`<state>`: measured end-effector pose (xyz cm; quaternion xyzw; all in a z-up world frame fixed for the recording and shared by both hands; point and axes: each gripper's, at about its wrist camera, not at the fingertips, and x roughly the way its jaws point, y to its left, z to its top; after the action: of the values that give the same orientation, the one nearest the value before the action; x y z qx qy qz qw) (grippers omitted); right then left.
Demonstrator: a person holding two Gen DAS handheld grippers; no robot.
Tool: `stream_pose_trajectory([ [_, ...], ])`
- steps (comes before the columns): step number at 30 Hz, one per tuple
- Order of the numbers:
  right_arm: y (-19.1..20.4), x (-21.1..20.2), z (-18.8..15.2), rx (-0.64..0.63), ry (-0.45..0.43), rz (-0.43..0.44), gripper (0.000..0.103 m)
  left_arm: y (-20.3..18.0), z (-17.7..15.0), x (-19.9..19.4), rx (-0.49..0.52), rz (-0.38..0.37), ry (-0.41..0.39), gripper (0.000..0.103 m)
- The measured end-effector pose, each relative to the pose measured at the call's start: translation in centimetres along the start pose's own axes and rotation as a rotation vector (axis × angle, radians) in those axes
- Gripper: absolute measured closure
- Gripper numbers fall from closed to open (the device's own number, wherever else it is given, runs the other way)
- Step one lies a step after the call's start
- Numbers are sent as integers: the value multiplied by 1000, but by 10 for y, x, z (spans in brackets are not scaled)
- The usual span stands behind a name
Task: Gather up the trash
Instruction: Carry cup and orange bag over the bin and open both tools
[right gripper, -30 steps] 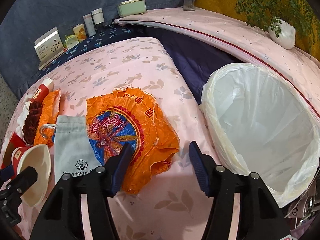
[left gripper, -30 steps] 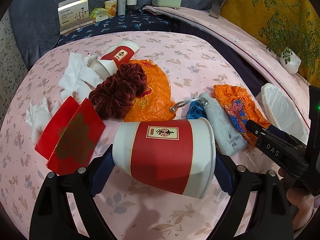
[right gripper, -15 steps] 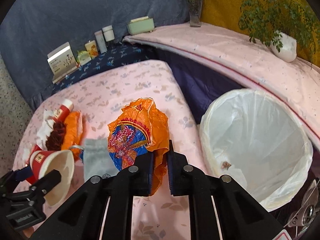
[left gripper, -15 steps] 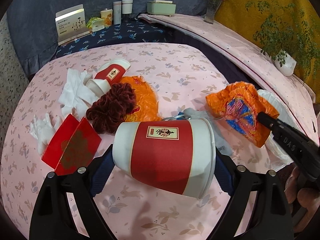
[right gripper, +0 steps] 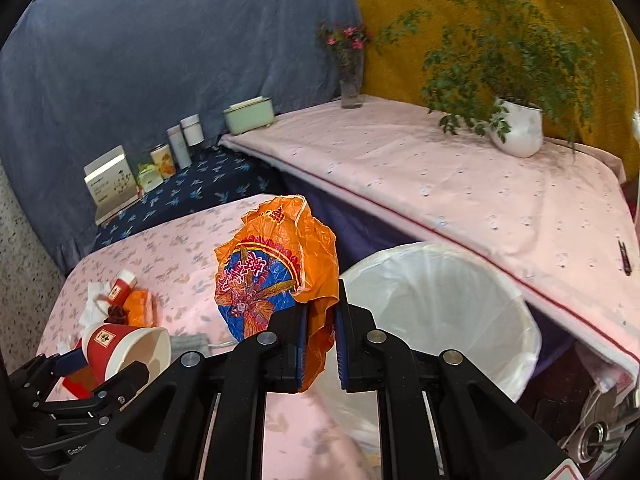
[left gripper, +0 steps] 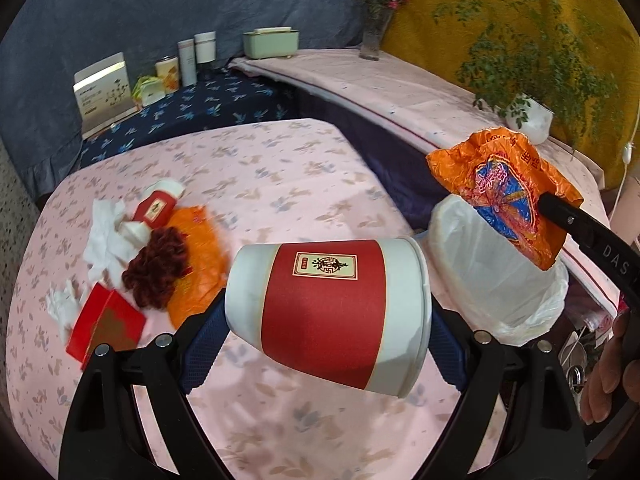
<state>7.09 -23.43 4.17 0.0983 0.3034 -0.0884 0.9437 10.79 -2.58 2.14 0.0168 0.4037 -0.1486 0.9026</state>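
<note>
My left gripper is shut on a red-and-white paper cup, held sideways above the pink table; the same cup shows at the lower left of the right wrist view. My right gripper is shut on a crumpled orange plastic bag, lifted off the table beside the white-lined bin. In the left wrist view the orange bag hangs over the bin. Left on the table are a second paper cup, white tissues, a dark red scrunchie, another orange bag and red envelopes.
A dark blue shelf at the back carries a card stand, small jars and a green box. A pink side counter bears a flower vase and a potted plant. A person's hand shows at the right edge.
The right gripper closed on the orange bag and raised it off the table toward the bin. The left gripper rose with the cup and shifted toward the bin.
</note>
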Motion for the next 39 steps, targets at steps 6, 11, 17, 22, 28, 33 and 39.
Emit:
stream_pose_trajectory([
  [6, -43, -10, -1, 41, -15, -56, 92, -46, 9, 4, 57, -52, -7, 19],
  [11, -74, -15, -5, 76, -18, -95, 92, -78, 13, 11, 101, -84, -8, 19],
  [17, -105, -16, -9, 108, -11, -138, 92, -110, 16, 22, 134, -129, 3, 19],
  [22, -122, -14, -13, 127, -2, -168, 91, -131, 19, 34, 150, -170, 24, 19],
  [28, -130, -6, -18, 138, 17, -189, 89, -144, 25, 46, 154, -195, 36, 18],
  [33, -130, -1, -18, 141, 19, -204, 78, -145, 27, 47, 140, -190, 27, 11],
  [39, -124, -2, -18, 138, 10, -204, 66, -135, 28, 49, 106, -181, 34, 10],
])
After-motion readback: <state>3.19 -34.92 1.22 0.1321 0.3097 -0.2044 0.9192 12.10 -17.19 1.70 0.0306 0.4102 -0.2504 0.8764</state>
